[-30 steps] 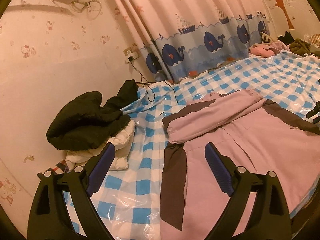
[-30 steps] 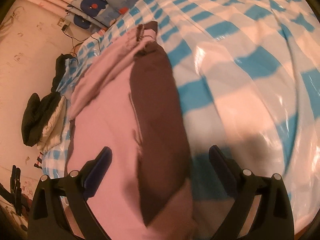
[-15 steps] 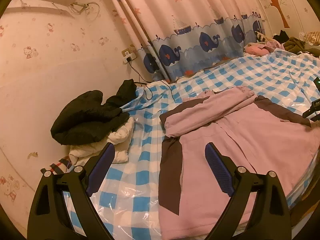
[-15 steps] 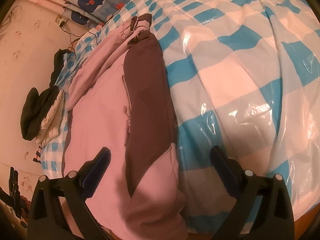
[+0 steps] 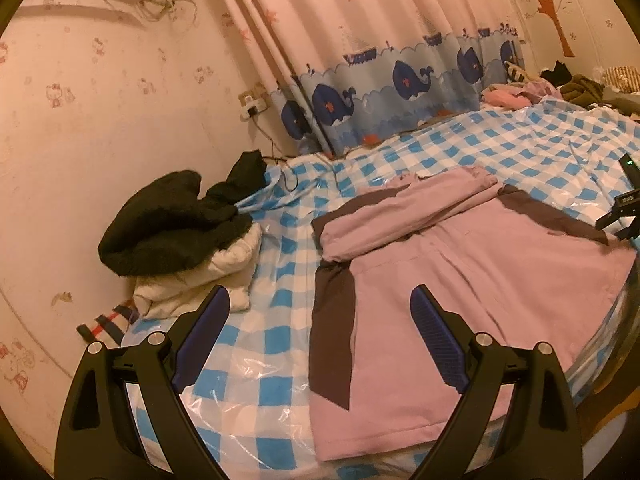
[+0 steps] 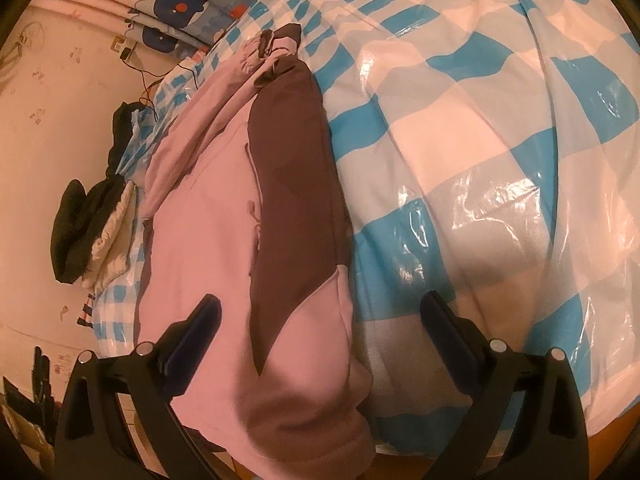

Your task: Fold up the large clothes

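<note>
No readable text, labels or numbers anywhere.

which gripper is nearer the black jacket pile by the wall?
Left. The left gripper hovers just right of the black jacket pile; the right gripper sits across the pink garment, far side.

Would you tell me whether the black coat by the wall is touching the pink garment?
Apart. The left wrist view shows a strip of checkered bed cover between the black coat and the pink garment.
</note>
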